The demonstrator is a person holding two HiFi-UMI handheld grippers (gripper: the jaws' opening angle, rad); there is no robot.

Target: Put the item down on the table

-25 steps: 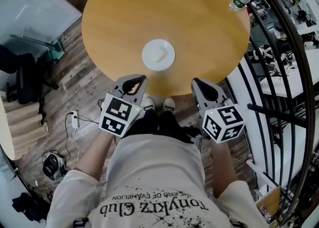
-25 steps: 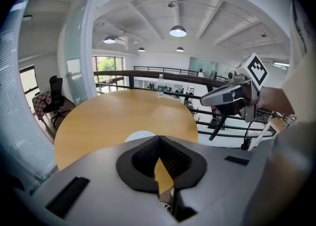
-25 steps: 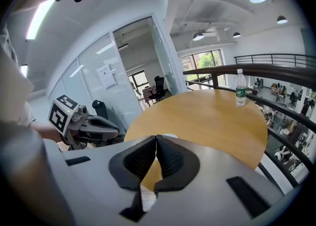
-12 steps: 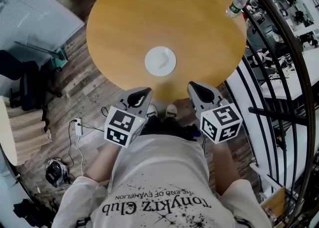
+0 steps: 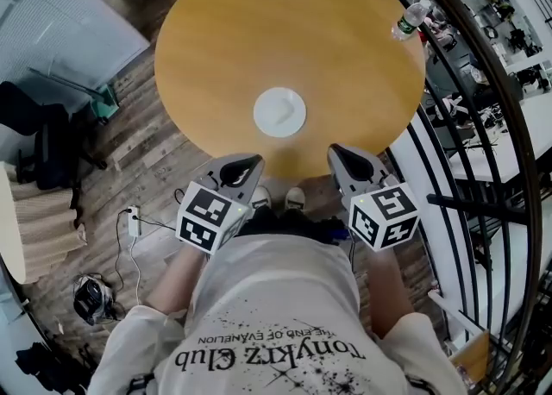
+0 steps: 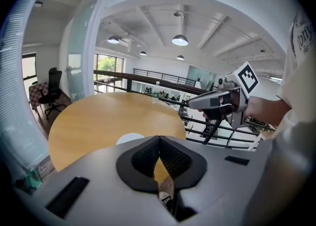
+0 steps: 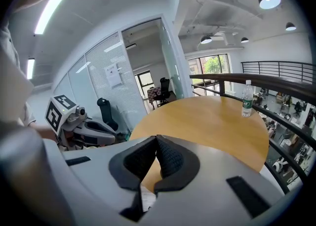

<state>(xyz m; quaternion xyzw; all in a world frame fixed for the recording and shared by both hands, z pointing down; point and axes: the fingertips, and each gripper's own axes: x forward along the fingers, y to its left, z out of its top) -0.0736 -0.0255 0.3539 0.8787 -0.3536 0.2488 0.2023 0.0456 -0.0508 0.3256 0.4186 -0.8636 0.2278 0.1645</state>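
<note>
A white round plate (image 5: 279,111) lies flat on the round wooden table (image 5: 224,40), close to its near edge; in the left gripper view the plate (image 6: 129,138) shows just beyond my jaws. My left gripper (image 5: 247,163) and right gripper (image 5: 337,154) hang side by side off the table's near edge, in front of the person's body. Both sets of jaws are closed with nothing between them. The left gripper (image 6: 159,143) points over the table, as does the right gripper (image 7: 157,141). Neither touches the plate.
A clear water bottle (image 5: 410,19) stands at the table's far right edge, also the bottle (image 7: 247,99) in the right gripper view. A dark curved railing (image 5: 483,109) runs along the right. An office chair (image 5: 39,134) and cables on the wooden floor lie to the left.
Both grippers have drawn back slightly from the table edge toward the body. The plate has stayed where it was. The jaws have stayed shut.
</note>
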